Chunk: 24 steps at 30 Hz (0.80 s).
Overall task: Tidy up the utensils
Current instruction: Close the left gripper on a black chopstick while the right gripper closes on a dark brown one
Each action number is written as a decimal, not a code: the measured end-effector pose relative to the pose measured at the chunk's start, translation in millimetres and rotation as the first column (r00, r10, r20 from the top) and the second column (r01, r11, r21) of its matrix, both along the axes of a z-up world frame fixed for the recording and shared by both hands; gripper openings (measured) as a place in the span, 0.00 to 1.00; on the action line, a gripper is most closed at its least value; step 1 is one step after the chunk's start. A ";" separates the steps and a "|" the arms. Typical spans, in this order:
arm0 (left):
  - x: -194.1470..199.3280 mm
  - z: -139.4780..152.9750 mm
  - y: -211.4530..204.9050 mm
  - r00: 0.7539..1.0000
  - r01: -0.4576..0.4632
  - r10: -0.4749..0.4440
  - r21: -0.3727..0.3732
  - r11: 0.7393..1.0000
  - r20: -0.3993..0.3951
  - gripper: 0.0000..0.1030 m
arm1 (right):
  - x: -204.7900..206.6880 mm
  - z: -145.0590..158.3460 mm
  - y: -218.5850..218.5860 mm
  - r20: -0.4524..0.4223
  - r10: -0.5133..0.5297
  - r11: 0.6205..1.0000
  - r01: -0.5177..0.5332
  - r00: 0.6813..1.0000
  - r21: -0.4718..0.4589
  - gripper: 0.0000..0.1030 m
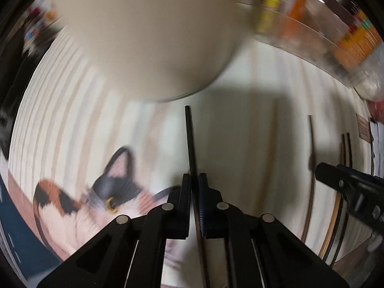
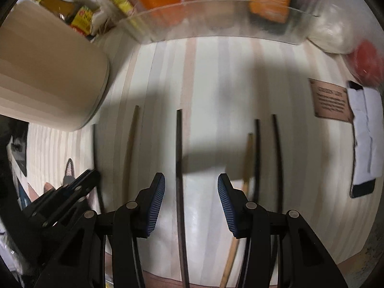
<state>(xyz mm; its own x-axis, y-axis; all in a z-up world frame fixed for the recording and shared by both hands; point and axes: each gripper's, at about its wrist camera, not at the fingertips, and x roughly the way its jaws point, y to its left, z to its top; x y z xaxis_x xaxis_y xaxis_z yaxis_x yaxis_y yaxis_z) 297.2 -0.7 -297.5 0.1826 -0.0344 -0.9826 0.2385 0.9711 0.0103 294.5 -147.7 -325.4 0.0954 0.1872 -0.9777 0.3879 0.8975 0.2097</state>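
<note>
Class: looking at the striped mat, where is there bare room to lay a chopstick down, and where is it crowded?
Bare: the strip between the clear bin and the chopstick tips, and left of the beige container. Crowded: the chopstick row near both grippers.

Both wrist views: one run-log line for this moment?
left gripper: shut on dark chopstick | right gripper: open, straddling another dark chopstick | stage: pickup

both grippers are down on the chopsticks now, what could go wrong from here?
1. The left gripper pinches one dark chopstick between its ends; lifted, the stick may pivot.
2. The right gripper stands open astride another dark chopstick, off-centre; closing may nudge it sideways.
3. The beige round container stands close beside the left gripper; a swing could knock it.
</note>
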 end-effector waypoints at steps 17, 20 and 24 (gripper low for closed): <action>-34.3 0.0 52.6 0.994 -0.089 0.088 -0.009 0.996 -0.070 0.04 | -10.5 -17.8 57.9 -0.151 0.316 0.938 -0.332 0.937 -0.099 0.07; -30.7 -1.7 43.6 0.995 -0.072 0.072 0.006 0.997 -0.074 0.04 | -4.3 -21.4 60.8 -0.176 0.328 0.933 -0.347 0.928 -0.093 0.07; -22.5 -0.3 35.4 0.995 -0.072 0.073 0.010 0.997 -0.072 0.04 | -1.3 -23.5 64.5 -0.178 0.336 0.929 -0.356 0.925 -0.098 0.07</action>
